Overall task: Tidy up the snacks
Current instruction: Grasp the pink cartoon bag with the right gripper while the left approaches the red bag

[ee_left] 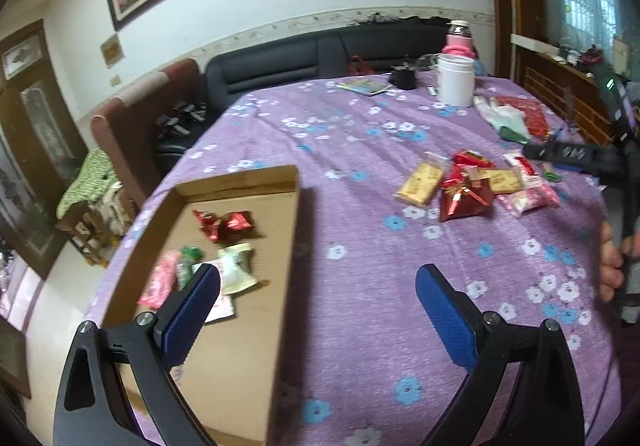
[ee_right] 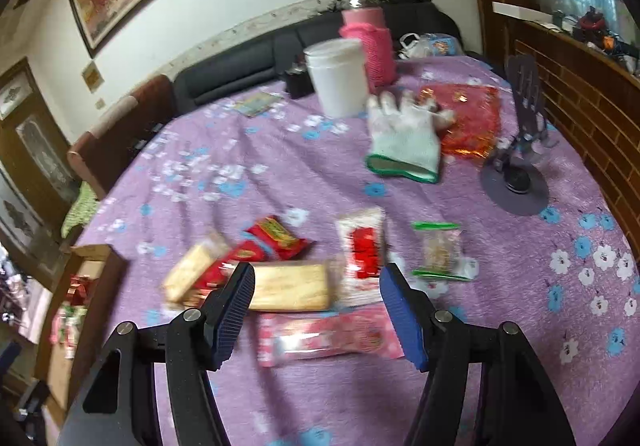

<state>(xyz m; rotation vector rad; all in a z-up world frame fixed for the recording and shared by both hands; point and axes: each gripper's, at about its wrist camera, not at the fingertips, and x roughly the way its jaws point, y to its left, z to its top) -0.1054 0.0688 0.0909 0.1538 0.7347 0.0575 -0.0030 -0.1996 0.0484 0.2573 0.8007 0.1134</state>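
Note:
A shallow cardboard box (ee_left: 240, 326) lies on the purple flowered tablecloth and holds red foil (ee_left: 232, 224), white (ee_left: 238, 268), green and pink (ee_left: 160, 284) snacks. My left gripper (ee_left: 318, 282) is open and empty, above the box's right edge. A loose pile of snacks (ee_left: 468, 186) lies to the right. In the right wrist view my right gripper (ee_right: 316, 286) is open and empty, just above that pile: a yellow biscuit pack (ee_right: 292, 288), a pink packet (ee_right: 328, 338), a white-and-red packet (ee_right: 362, 254), red packets (ee_right: 276, 236) and a green-edged clear packet (ee_right: 436, 252).
A white tub (ee_right: 340, 76), a pink bottle (ee_right: 370, 40), a white glove (ee_right: 404, 134), a red foil bag (ee_right: 472, 118) and a dark phone stand (ee_right: 520, 166) stand at the table's far side. A black sofa (ee_left: 320, 54) is behind the table. The box also shows at the left of the right wrist view (ee_right: 92, 270).

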